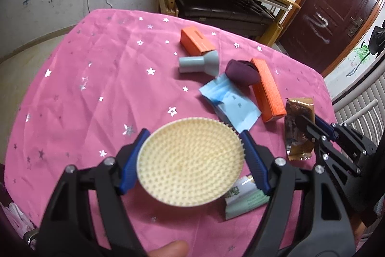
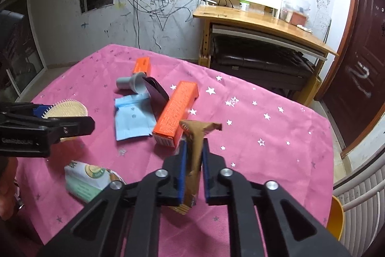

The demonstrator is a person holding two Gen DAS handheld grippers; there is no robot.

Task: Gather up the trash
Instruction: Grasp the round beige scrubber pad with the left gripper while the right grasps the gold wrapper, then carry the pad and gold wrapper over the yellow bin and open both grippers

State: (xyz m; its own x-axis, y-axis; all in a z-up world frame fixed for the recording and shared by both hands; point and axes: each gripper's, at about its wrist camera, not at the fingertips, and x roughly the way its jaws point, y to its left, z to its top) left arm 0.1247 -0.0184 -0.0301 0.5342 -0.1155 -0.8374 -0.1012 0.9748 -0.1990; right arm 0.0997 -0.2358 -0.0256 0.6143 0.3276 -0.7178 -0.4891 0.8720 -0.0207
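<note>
Brown snack wrapper point(image 2: 201, 136): light, crinkly foil, prob slippery, so pinch mid-body. Right gripper point(image 2: 193, 153) is clenched on it, lifted off the pink tablecloth point(image 2: 276, 136), at 6 o'clock from the orange box point(image 2: 176, 110). Left gripper point(image 1: 192, 153) is spread wide, grasping the round bristle brush point(image 1: 191, 161) by its rim.

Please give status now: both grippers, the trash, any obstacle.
Left hand-held gripper shut on round brush. Right hand-held gripper shut on brown wrapper. Blue packet on table. No obstacle.
</note>
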